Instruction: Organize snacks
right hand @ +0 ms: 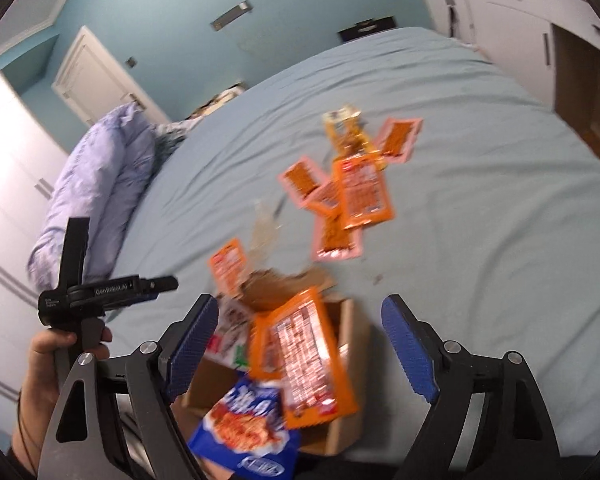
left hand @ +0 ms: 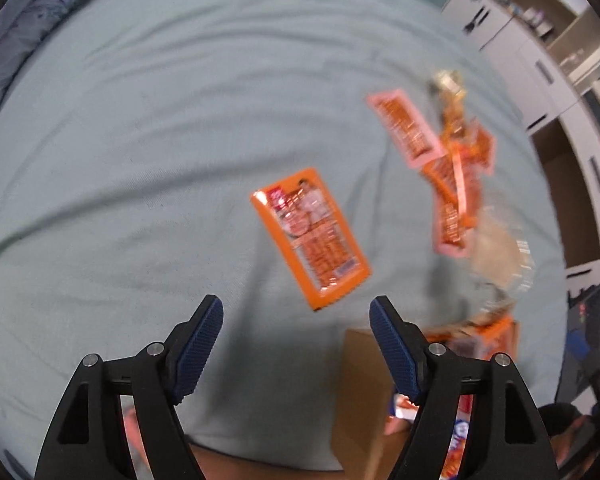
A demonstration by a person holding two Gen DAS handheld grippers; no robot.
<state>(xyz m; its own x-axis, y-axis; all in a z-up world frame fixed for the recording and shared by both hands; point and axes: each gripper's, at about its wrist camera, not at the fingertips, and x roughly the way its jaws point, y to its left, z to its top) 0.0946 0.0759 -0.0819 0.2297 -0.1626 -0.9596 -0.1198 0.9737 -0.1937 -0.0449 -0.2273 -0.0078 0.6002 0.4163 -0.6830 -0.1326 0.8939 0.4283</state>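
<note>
Orange packet point(left hand: 310, 237): light, crinkly, slippery (grip by edge seam). Left gripper point(left hand: 296, 312) wide open, holding nothing.

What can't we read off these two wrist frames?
- Packet print: motion blur smears the text on the orange packet in the left wrist view.
- Cardboard box contents: in the right wrist view an orange packet and a blue bag cover what lies beneath.
- Clear wrapper: too blurred to identify, left wrist view.
- Box in the left wrist view: mostly behind the left hand-held gripper finger and cut by the bottom edge.
</note>
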